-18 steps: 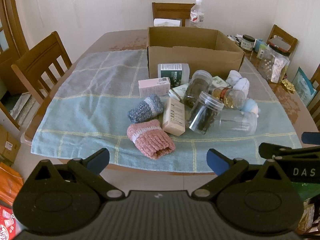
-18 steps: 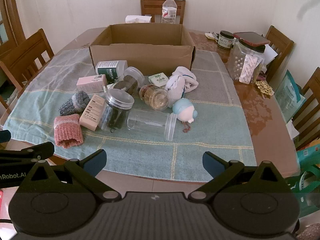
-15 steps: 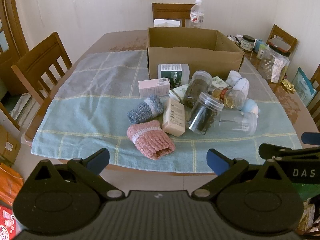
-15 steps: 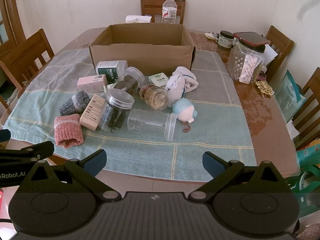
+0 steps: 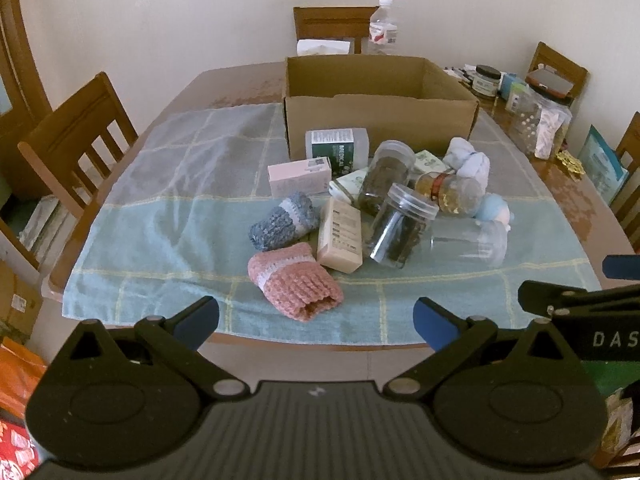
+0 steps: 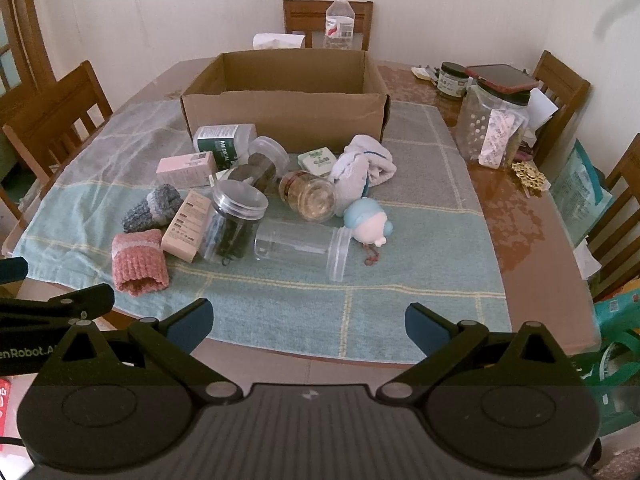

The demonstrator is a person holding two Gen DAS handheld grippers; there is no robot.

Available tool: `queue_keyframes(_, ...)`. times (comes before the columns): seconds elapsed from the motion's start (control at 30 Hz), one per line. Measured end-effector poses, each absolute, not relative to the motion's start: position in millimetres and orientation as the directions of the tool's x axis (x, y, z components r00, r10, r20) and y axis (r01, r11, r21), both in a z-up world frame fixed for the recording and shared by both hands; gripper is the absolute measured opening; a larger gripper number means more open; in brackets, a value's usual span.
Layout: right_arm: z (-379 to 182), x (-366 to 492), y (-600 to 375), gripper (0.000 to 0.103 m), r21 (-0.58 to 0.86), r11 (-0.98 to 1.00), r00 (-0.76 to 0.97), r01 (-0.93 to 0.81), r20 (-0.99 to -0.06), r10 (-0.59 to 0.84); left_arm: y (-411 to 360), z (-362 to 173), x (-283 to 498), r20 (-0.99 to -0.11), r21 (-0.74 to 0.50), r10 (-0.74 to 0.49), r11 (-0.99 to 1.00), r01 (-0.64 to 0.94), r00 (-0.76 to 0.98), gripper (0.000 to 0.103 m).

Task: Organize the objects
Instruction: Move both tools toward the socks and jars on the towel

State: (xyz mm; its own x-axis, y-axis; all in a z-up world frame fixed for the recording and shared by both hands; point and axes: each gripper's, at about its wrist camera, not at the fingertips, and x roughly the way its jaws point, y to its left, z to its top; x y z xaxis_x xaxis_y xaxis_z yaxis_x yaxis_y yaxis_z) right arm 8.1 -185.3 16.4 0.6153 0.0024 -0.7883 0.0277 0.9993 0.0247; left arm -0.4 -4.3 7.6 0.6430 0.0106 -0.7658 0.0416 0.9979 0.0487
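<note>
Nothing has moved since the earlier frames; both grippers hold the same pose short of the table's near edge. L gripper (image 5: 316, 318) fingers wide apart, nothing between; R gripper (image 6: 308, 318) same, spread and bare.

View diffs: R wrist shows the red phone (image 6: 502, 76) lying on the big lidded jar (image 6: 494, 128) at table R side, plus L gripper's finger at frame L. L wrist shows more of the L chair (image 5: 76, 136) and R gripper's body at frame R.

Near to far, all on the checked cloth (image 5: 160, 216): pink knit sock (image 5: 294, 280) nearest, open end toward camera, long axis roughly near-far. Beige box (image 5: 340, 234) beside it, long axis near-far. Grey-blue knit sock (image 5: 284, 220) behind, lying diagonal. Dark-filled jar (image 5: 402, 228) tilted, lid up. Clear empty jar (image 6: 300, 246) on its side, axis L-R, lid to R. Blue-white toy (image 6: 366, 222) just beside that lid. Amber jar (image 6: 308, 196) on its side, base toward R cam. Second dark jar (image 6: 260, 164), pink box (image 6: 186, 166), white sock bundle (image 6: 362, 168), medical bottle (image 5: 336, 146) further back. Cardboard box (image 6: 284, 120) behind the pile, open top.

Count: 4 jars in pile, 2 knit socks, 1 cardboard box.
</note>
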Motion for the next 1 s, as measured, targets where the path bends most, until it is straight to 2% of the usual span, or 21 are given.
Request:
queue_keyframes(0.6, 18.9, 17.5, -190.8, 0.103, 0.039, 0.999, 0.610, 0.029, -0.793, 0.013, -8.3, 5.3, 14.1, -0.761, 0.064, -0.017, 0.993, 0.101, 0.648, 0.103)
queue_keyframes(1.0, 11.7, 22.1, -186.1, 0.103, 0.059, 0.997, 0.613, 0.044, -0.790, 0.019, -3.8, -10.3, 16.9, -0.740, 0.096, -0.065, 0.975, 0.201, 0.670, 0.103)
